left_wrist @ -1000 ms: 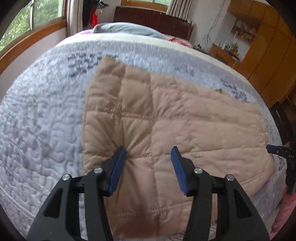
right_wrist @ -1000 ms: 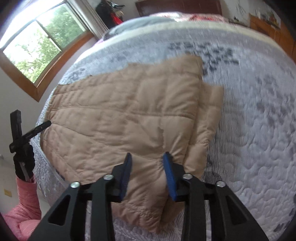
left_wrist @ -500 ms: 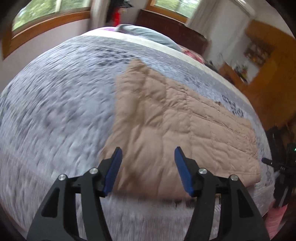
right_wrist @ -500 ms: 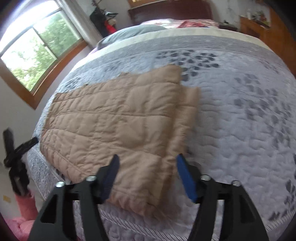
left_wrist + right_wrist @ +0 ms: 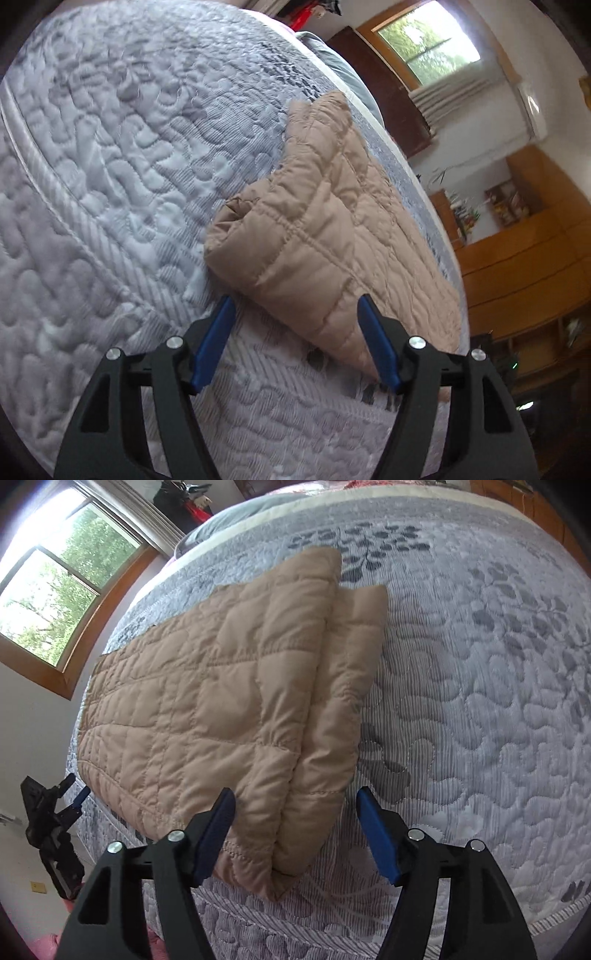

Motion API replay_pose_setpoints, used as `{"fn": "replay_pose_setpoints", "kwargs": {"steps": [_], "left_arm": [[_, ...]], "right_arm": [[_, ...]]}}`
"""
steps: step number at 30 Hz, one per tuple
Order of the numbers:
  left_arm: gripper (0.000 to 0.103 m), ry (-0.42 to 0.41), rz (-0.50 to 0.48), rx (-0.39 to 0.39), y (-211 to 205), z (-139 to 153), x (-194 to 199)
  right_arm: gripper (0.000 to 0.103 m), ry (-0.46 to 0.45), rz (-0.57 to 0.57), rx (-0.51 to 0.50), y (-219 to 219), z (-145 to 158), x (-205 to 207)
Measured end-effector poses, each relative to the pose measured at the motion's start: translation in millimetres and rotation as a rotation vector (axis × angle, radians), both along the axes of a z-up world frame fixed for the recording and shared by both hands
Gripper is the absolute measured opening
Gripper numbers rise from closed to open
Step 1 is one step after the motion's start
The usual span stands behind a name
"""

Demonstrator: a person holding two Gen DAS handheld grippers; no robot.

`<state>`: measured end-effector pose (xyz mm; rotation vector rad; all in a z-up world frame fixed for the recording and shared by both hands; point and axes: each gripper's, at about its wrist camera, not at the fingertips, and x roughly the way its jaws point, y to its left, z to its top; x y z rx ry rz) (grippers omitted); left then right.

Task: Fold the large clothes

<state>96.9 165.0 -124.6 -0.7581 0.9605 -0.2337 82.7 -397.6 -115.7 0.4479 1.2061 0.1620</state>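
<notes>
Tongs on both hands stand wide open and empty. A tan quilted jacket [image 5: 221,701] lies folded lengthwise on the bed [image 5: 480,664], its long axis running across the near edge. The right tongs [image 5: 295,823] face its right end, layered edges just ahead between the blades; the left tongs [image 5: 295,332] face the opposite end's near corner [image 5: 295,266]. A second ago both hovered over the jacket's middle; now each has swung out to an end, likely for a crosswise fold.

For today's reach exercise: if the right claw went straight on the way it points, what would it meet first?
Most likely the near folded corner of the tan quilted jacket, lying between the open right claw tips; depth is uncertain.
</notes>
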Motion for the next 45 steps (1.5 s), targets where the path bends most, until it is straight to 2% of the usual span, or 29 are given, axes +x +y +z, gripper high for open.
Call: {"fn": "replay_pose_setpoints", "kwargs": {"steps": [4, 6, 9, 11, 14, 23, 34, 37, 41, 45], "left_arm": [[0.068, -0.007, 0.048, -0.068, 3, -13, 11], [0.062, 0.002, 0.076, -0.091, 4, -19, 17], [0.041, 0.006, 0.113, -0.104, 6, -24, 21], [0.028, 0.019, 0.134, -0.159, 9, -31, 23], [0.021, 0.046, 0.136, -0.179, 12, -40, 24], [0.019, 0.011, 0.102, -0.080, -3, -38, 28], [0.019, -0.018, 0.106, -0.068, -2, -39, 21], [0.015, -0.028, 0.099, -0.080, 0, -38, 18], [0.011, -0.089, 0.080, 0.025, -11, -13, 13], [0.010, -0.197, 0.050, 0.065, -20, 24, 2]], "right_arm": [[0.058, 0.021, 0.006, 0.037, 0, -9, 4], [0.057, 0.024, 0.006, 0.043, 1, -12, 4], [0.056, 0.027, 0.010, 0.040, 2, -14, 5], [0.056, 0.029, 0.014, 0.036, 2, -14, 5], [0.056, 0.033, 0.018, 0.038, 1, -15, 7], [0.057, 0.026, 0.030, 0.006, 5, -18, 10], [0.058, -0.027, 0.041, -0.047, 18, -19, 5], [0.058, -0.039, 0.037, -0.066, 22, -18, 3], [0.058, -0.024, 0.018, -0.067, 24, -17, 4], [0.058, -0.006, 0.011, -0.076, 26, -14, 4]]}}
